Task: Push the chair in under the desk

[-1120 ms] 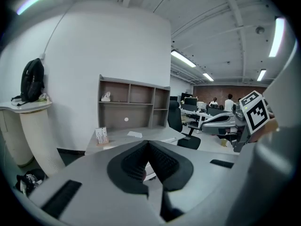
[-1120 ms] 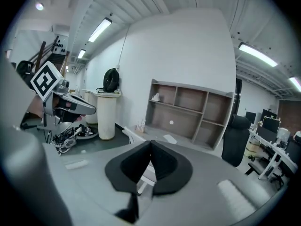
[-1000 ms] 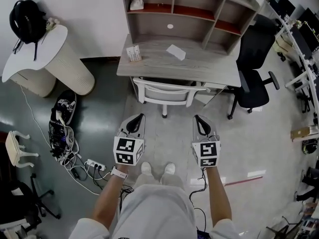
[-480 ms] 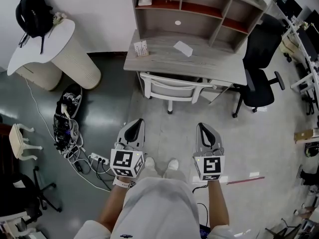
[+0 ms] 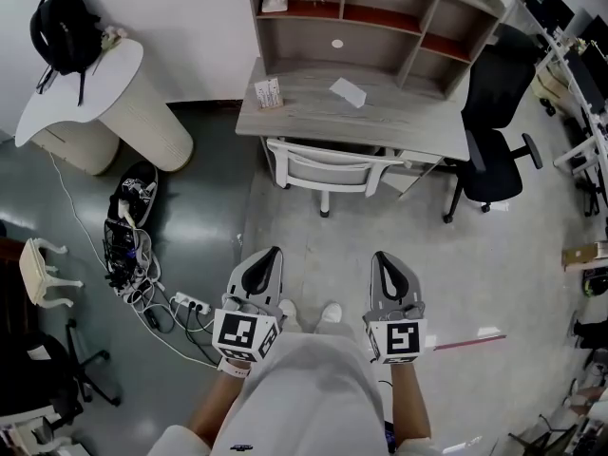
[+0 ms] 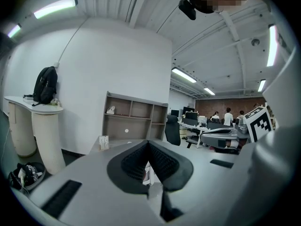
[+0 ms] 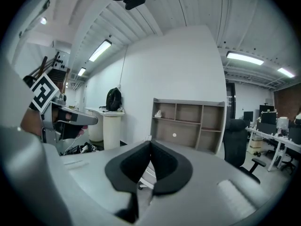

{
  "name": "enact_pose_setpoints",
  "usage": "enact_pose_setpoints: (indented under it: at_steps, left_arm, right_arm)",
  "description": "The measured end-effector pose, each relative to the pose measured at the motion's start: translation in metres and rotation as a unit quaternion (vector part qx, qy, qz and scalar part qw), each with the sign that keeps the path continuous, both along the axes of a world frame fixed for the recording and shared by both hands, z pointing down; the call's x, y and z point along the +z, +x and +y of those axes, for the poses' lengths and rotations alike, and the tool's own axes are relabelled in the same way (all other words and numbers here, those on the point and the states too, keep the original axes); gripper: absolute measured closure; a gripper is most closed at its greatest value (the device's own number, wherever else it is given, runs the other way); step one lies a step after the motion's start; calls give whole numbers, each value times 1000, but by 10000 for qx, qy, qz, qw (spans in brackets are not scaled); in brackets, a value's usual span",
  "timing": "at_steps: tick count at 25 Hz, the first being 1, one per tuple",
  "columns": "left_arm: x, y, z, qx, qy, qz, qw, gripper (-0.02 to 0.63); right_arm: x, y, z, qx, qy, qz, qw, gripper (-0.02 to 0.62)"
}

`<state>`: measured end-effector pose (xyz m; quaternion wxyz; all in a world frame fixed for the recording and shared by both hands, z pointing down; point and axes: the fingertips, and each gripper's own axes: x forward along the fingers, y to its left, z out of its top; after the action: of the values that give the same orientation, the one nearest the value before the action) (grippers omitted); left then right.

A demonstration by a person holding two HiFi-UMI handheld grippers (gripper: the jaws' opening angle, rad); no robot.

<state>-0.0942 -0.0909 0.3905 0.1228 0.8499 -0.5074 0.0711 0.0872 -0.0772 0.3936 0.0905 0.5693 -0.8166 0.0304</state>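
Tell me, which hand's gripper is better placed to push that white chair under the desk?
Neither clearly. The left gripper and right gripper are both shut, empty and level, each about equally short of the white chair, which sits centred between them. Both could push together.

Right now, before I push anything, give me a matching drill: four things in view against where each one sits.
Things:
1. white chair
2. black office chair
3. black backpack
4. power strip

Places:
A. on the floor, left of the left gripper
B. on top of the white counter
C. at the front edge of the desk
D. by the desk's right end

Pairs: 1-C, 2-D, 3-B, 4-A
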Motion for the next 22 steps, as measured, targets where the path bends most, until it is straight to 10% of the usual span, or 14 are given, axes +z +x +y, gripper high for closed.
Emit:
enact_pose_setpoints:
  at_steps: [22]
  left_arm:
    - [-14,20,23,287,204,-34,9994,600]
  right_arm:
    - [-11,-14,17,-66,90,-226,9997,584]
